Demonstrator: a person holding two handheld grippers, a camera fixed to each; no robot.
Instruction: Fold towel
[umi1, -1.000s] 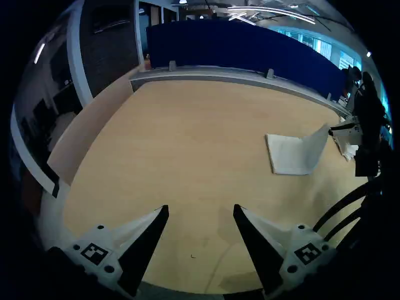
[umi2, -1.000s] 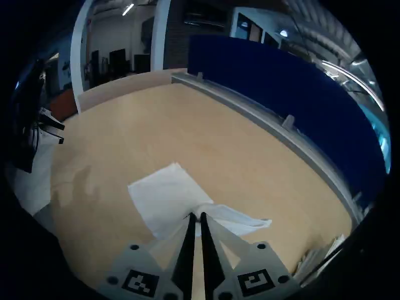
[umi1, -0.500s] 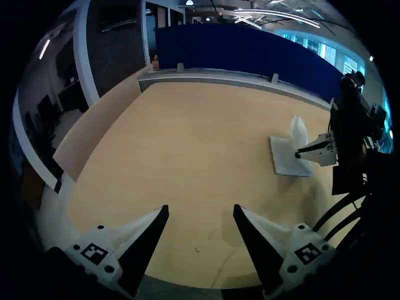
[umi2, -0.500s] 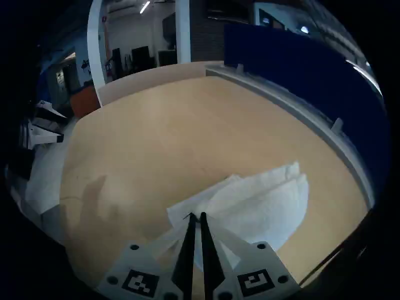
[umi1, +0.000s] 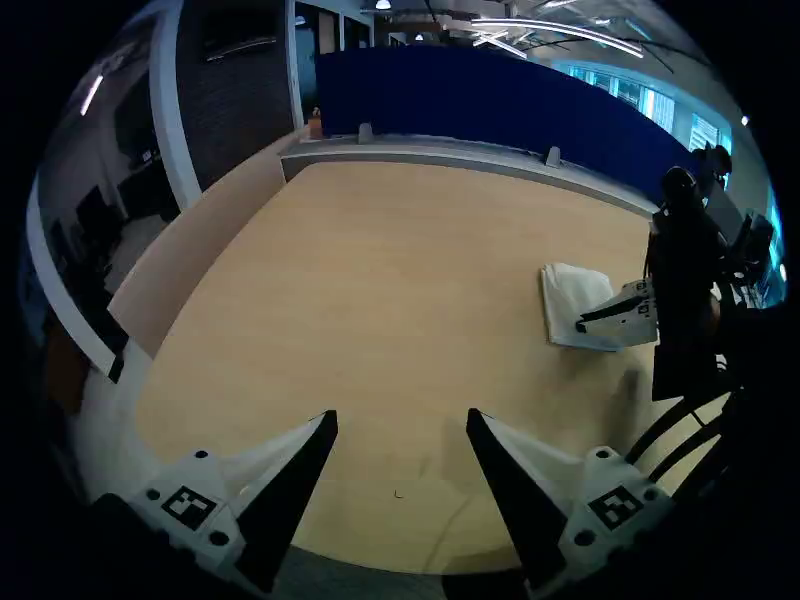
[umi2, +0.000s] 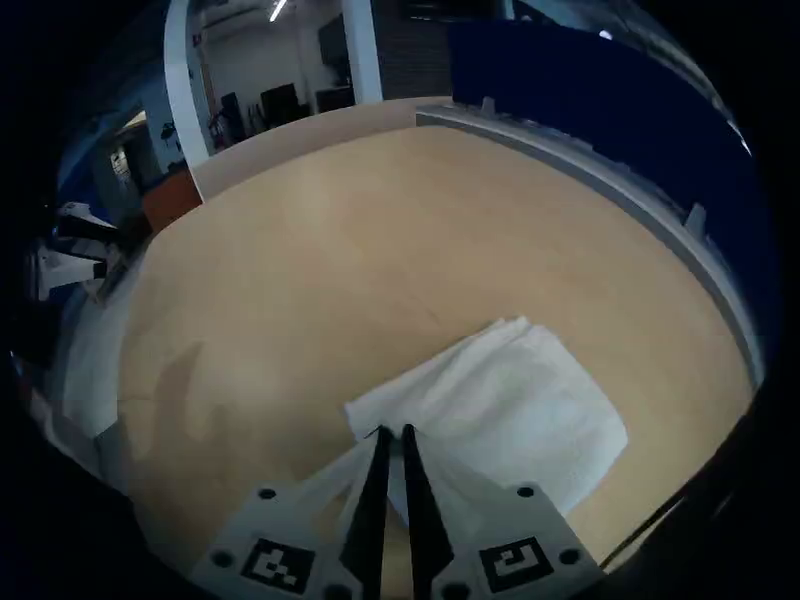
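Observation:
A white towel (umi2: 505, 400) lies folded in a flat stack on the light wooden table (umi2: 330, 250). My right gripper (umi2: 392, 436) is low at the towel's near edge, its fingers shut on the cloth there. In the left gripper view the same towel (umi1: 572, 296) sits at the table's far right. The right gripper (umi1: 612, 313) rests on it, held by a person in dark clothes (umi1: 685, 300). My left gripper (umi1: 400, 420) hovers open over bare tabletop (umi1: 400, 280), far from the towel, with nothing between its fingers.
A blue partition (umi1: 480, 95) on a grey rail runs along the table's far side, and a low beige panel (umi1: 190, 240) closes its left end. The left gripper (umi2: 75, 262) appears small at the far left in the right gripper view. Dark chair frames (umi1: 690, 420) stand by the right edge.
The right gripper carried the raised towel half over and down onto the other half, so the towel now lies folded flat. The left gripper barely moved and stayed open.

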